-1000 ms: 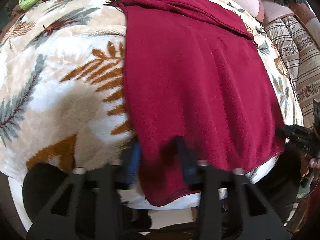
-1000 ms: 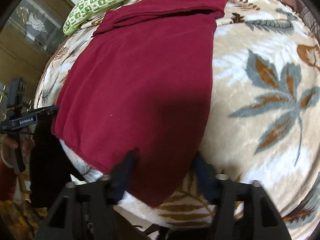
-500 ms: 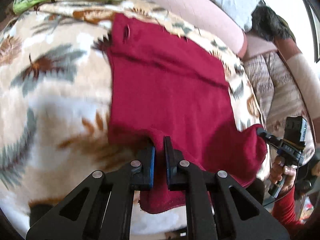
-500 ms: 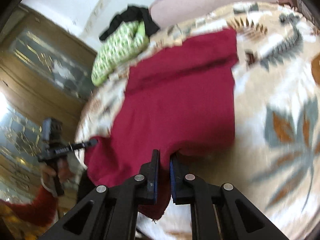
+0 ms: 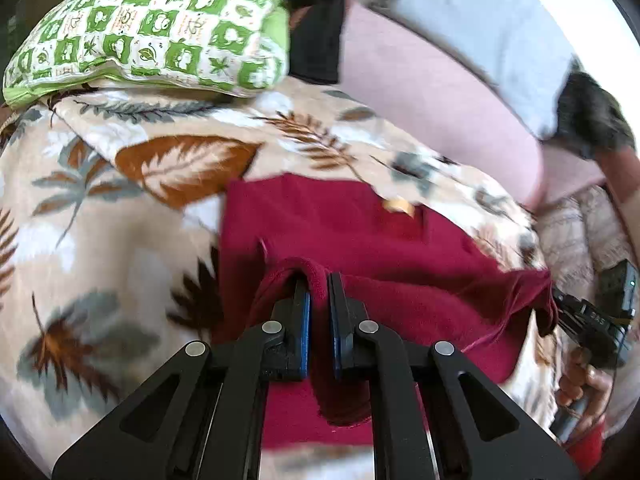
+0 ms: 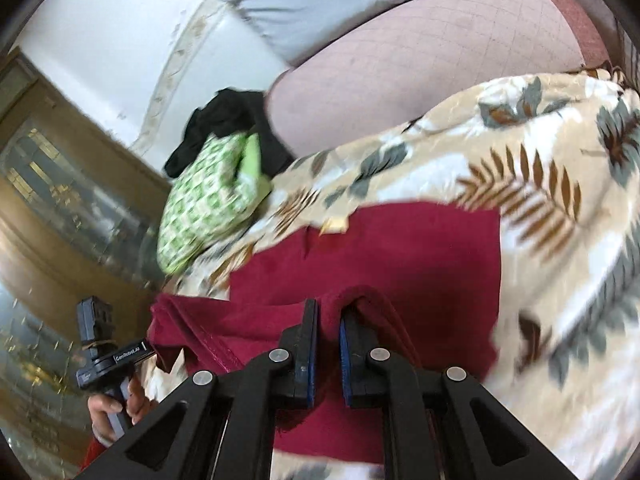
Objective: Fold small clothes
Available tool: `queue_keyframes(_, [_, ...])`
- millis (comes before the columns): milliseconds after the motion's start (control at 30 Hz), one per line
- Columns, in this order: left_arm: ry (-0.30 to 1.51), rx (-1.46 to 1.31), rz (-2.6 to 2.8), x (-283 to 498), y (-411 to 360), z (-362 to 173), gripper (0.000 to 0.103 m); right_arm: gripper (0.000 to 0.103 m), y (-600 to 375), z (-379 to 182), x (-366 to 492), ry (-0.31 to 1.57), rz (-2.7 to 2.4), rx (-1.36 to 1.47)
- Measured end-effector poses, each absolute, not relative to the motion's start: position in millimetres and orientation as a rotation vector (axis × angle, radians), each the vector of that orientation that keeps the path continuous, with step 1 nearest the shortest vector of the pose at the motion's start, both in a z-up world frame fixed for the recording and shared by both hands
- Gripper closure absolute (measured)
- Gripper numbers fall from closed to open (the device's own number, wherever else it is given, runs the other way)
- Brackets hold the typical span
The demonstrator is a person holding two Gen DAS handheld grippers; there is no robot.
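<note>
- The red garment (image 5: 360, 236) lies on the leaf-patterned blanket (image 5: 120, 208), its near edge lifted clear and carried toward the far edge; I judge I'm midway through the first fold.
- My left gripper (image 5: 318, 304) has its fingers clamped on a bunched corner of the fabric, and my right gripper (image 6: 328, 324) is clamped on the other corner the same way.
- Each pinch is narrow, with the fleece humped over the fingertips. If one corner slips out, that side drops and the fold lands skewed.
- The hem sags between my two grips. If I let it go slack when laying it down, it could crease or double under itself.
- If I carry the corners unevenly, the edges won't meet and the fold comes out crooked.
- The blanket is plush; dragging the cloth low could ruck up the layer beneath.
- The green patterned pillow (image 5: 160, 28) sits beyond the garment, so overshooting might land the edge against it.
</note>
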State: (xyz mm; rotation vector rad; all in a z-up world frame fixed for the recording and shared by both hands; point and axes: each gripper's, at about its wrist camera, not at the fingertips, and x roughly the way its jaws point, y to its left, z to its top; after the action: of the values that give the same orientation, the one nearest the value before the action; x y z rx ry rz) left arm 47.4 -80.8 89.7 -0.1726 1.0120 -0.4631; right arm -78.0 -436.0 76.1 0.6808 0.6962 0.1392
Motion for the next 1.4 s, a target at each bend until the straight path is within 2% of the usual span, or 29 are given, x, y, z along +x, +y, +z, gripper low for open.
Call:
queue_keyframes(100, [1.096, -0.249, -0.435, 82, -78, 67, 0.096, 0.094, -459, 50, -42, 0.747, 0.038, 0.761])
queue_keyframes(167, [1.121, -0.318, -0.462, 94, -71, 60, 0.091, 0.091, -473, 32, -27, 0.782, -0.016, 0.801])
queue_keyframes(200, [1.12, -0.342, -0.481, 97, -66, 61, 0.086, 0.089, -479, 29, -25, 0.774, -0.024, 0.81])
queue_keyframes(233, [1.106, -0.347, -0.481, 97, -63, 64, 0.067, 0.078, -483, 30, -27, 0.75, -0.037, 0.813])
queue_keyframes(267, [1.075, -0.337, -0.466, 95, -58, 70, 0.044, 0.056, -488, 36, -34, 0.707, -0.058, 0.809])
queue_keyframes(300, [1.042, -0.328, -0.451, 93, -54, 78, 0.036, 0.049, -494, 43, -43, 0.661, -0.072, 0.813])
queue_keyframes(333, [1.013, -0.335, -0.449, 91, -50, 85, 0.032, 0.046, -497, 49, -51, 0.629, -0.07, 0.817])
queue_keyframes(433, [0.979, -0.329, -0.478, 85, -46, 101, 0.032, 0.046, -490, 67, -65, 0.643, -0.031, 0.737])
queue_keyframes(567, [0.966, -0.268, -0.504, 77, -65, 101, 0.032, 0.048, -447, 81, -65, 0.701, 0.031, 0.496])
queue_keyframes(700, [1.012, -0.167, -0.483, 81, -104, 75, 0.032, 0.051, -418, 70, -37, 0.753, 0.006, 0.347])
queue_keyframes(833, [1.046, -0.084, -0.358, 100, -121, 44, 0.032, 0.051, -418, 51, -3, 0.794, -0.238, 0.213])
queue_keyframes(967, [1.087, -0.153, -0.361, 113, -110, 29, 0.033, 0.051, -432, 47, -2, 0.782, -0.213, 0.299])
queue_keyframes(1133, [1.078, -0.124, -0.378, 114, -109, 35, 0.033, 0.05, -436, 43, 14, 0.804, -0.198, 0.224])
queue_keyframes(1167, [1.091, -0.117, -0.375, 116, -111, 34, 0.033, 0.06, -438, 38, 23, 0.832, -0.152, 0.258])
queue_keyframes(1200, [1.099, -0.108, -0.372, 118, -112, 34, 0.033, 0.075, -437, 36, 30, 0.85, -0.134, 0.269])
queue_keyframes(1233, [1.096, -0.104, -0.37, 118, -113, 34, 0.033, 0.097, -435, 38, 34, 0.861, -0.145, 0.247])
queue_keyframes(1333, [1.083, -0.11, -0.365, 118, -111, 36, 0.033, 0.097, -432, 58, 32, 0.782, -0.204, 0.157])
queue_keyframes(1400, [1.083, -0.126, -0.355, 118, -107, 36, 0.033, 0.097, -441, 53, 36, 0.798, -0.294, 0.14])
